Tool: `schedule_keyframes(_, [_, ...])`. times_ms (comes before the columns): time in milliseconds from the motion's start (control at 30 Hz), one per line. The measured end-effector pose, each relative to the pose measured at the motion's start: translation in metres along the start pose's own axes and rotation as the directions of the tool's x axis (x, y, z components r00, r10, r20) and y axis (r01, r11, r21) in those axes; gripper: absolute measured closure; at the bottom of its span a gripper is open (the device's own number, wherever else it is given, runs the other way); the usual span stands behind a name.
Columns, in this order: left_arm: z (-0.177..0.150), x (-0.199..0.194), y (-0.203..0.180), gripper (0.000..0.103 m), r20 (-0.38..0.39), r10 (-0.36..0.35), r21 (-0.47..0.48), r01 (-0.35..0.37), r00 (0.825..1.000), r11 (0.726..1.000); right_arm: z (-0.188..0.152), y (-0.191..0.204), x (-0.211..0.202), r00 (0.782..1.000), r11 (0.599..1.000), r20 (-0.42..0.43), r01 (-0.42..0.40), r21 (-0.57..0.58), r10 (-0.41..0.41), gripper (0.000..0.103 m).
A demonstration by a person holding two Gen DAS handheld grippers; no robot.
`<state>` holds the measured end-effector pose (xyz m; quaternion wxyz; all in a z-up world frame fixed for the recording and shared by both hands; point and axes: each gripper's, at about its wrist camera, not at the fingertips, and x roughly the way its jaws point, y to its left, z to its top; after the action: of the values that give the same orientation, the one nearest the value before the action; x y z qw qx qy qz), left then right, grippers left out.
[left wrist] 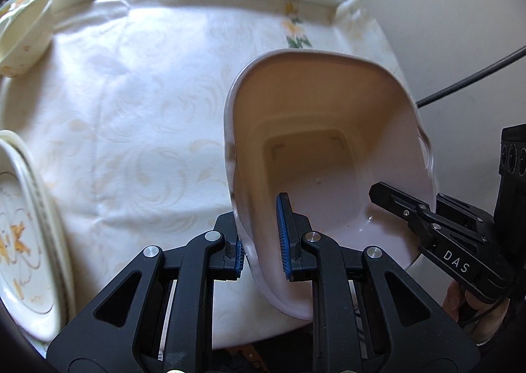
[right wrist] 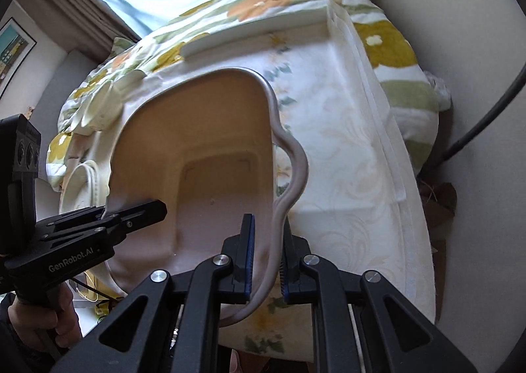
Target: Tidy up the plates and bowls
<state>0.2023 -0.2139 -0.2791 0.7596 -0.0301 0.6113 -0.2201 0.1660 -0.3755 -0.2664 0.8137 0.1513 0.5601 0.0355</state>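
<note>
Table under a cream floral tablecloth (left wrist: 131,116). Deep square pale-pink ceramic bowl (left wrist: 328,129), held tilted above the cloth at 3 o'clock. Stack of floral plates (left wrist: 23,235) at 8 o'clock. Left gripper (left wrist: 263,238) clamped on the bowl's left rim; right gripper (right wrist: 267,258) clamped on its wavy right rim.

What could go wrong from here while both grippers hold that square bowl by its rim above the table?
1. The left gripper and right gripper each pinch only the thin wall of the square bowl; uneven motion might twist it loose.
2. The bowl is tilted, and droplets inside suggest wetness, so it may slip.
3. The stacked plates lie at the tablecloth's edge; a swing could knock them.
</note>
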Motion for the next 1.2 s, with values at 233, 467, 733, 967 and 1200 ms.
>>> schedule_keyframes(233, [0.0, 0.016, 0.0, 0.088, -0.008, 0.031, 0.023, -0.031, 0.999, 0.999, -0.014, -0.016, 0.012, 1.0, 0.999, -0.002, -0.018, 0.037, 0.018, 0.091])
schedule_keyframes(467, [0.002, 0.015, -0.011, 0.086, 0.02, 0.087, 0.057, -0.088, 0.996, 0.994, -0.013, -0.023, 0.017, 0.999, 0.997, 0.008, -0.038, 0.064, 0.037, 0.091])
schedule_keyframes(733, [0.006, 0.001, -0.01, 0.022, 0.078, 0.131, 0.069, -0.136, 0.988, 0.988, -0.011, -0.036, 0.009, 0.996, 0.986, 0.052, -0.076, 0.149, 0.069, 0.05])
schedule_keyframes(967, [-0.005, -0.048, 0.0, 0.022, 0.127, 0.151, 0.025, -0.156, 0.98, 0.987, -0.004, -0.03, -0.036, 0.993, 0.991, 0.12, -0.035, 0.127, 0.019, 0.05])
schedule_keyframes(1200, [-0.02, -0.145, 0.03, 0.022, 0.259, 0.226, -0.074, -0.215, 0.939, 0.974, 0.023, 0.032, -0.092, 0.974, 0.994, 0.208, -0.077, -0.078, 0.092, 0.05])
